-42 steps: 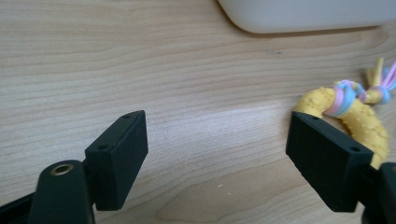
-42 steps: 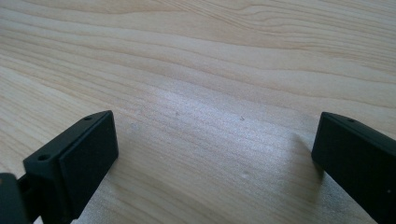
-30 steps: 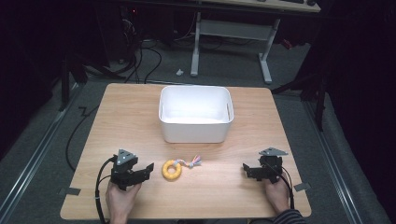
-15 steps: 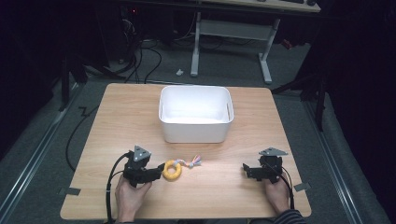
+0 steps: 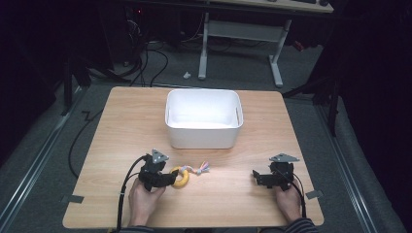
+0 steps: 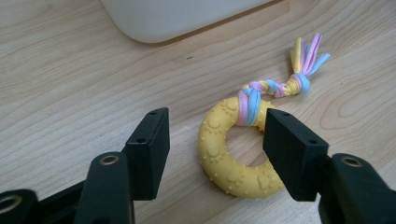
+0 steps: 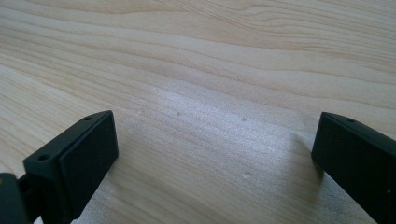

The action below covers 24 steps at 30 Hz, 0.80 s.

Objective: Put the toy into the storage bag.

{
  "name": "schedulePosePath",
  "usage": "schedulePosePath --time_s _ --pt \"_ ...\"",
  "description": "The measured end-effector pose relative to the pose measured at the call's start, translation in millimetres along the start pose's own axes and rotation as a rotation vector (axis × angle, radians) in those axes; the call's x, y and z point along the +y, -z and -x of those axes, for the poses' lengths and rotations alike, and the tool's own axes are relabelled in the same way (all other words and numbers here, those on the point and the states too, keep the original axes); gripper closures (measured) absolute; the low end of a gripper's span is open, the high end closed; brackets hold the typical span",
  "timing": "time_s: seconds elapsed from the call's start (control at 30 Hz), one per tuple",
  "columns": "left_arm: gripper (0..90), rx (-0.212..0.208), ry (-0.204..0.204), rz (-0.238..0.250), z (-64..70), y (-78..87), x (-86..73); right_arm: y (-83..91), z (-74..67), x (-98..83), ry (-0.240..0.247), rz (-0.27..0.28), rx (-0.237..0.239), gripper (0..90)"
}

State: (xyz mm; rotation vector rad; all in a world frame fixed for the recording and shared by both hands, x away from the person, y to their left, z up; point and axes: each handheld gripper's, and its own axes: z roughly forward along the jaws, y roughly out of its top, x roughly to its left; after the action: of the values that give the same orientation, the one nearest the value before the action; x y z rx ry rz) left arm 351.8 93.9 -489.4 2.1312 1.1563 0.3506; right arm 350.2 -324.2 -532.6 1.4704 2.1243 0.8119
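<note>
Wooden table (image 5: 121,126) bears yellow ring toy (image 6: 229,154), pastel-tasselled

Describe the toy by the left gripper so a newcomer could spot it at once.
Start at the white bin in the middle of the table. Just in front of it, between the jaws of the left gripper, lies the ring: yellow, bumpy, with a pastel braided tail.

A white bin (image 5: 204,132) stands mid-table (image 5: 121,126); cables (image 5: 145,63) cross the floor behind.
</note>
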Motion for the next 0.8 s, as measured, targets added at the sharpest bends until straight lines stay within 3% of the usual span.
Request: schedulePosePath --time_s 0.8 --pt "51.9 0.024 -0.058 -0.129 4.6 -24.7 4.5 0.0 0.0 0.0 0.0 0.0 0.0 0.3"
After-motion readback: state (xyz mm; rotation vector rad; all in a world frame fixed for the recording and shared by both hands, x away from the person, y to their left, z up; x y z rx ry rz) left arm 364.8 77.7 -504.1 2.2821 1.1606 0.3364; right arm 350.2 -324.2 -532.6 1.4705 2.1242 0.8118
